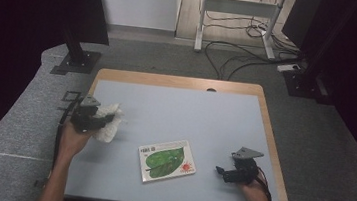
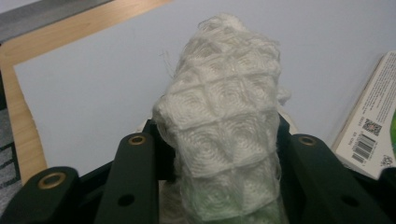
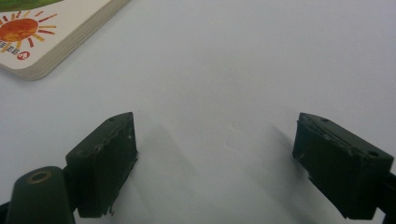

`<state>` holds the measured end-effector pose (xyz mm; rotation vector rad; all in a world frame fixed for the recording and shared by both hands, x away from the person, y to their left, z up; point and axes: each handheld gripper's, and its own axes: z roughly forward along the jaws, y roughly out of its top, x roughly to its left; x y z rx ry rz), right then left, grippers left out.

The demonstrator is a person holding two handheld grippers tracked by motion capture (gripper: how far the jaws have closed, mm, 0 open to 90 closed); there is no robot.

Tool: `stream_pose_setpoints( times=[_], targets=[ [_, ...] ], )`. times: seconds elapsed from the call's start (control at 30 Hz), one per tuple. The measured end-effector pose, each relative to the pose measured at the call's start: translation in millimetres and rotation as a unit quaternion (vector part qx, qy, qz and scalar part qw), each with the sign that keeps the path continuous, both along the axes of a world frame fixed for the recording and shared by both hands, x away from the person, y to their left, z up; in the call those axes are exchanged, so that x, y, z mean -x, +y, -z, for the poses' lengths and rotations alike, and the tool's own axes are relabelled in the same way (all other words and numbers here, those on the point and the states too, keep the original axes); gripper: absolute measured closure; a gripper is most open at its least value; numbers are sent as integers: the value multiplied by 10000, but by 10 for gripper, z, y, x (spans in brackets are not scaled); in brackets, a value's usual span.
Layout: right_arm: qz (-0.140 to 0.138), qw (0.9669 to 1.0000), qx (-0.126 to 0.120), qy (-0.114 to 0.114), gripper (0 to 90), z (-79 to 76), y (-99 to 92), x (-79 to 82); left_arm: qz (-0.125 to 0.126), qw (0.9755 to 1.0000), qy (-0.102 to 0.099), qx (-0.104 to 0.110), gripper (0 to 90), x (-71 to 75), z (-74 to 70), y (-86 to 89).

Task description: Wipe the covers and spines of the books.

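White cloth (image 2: 224, 135) pinched between left gripper (image 2: 219, 154) jaws (bunched), above table (image 2: 93, 93)

A table (image 1: 178, 83) with a pale blue-grey top and a light wooden rim stands on grey carpet (image 1: 23, 119). Dark curtains (image 1: 20, 8) hang at both sides, leaving the edges of the room in shadow. Black stands on flat base plates (image 1: 76, 63) sit on the floor to the left and right beyond the table. Farther back is a white wall panel (image 1: 139, 1), then a wood-toned floor with a white metal desk frame (image 1: 239, 9) and loose black cables (image 1: 236, 54).
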<state>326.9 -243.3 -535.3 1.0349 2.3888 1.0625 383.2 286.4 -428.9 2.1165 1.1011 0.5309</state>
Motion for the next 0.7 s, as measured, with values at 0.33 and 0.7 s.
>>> stream_pose_setpoints(
  times=[0.33,0.7],
  targets=[
    [-1,10000,6,-9,129,0,1,3,-137,9996,183,134,592,-50,343,36],
    [-2,10000,8,-17,130,0,1,4,-280,9989,367,74,580,-82,700,44]
  ],
)
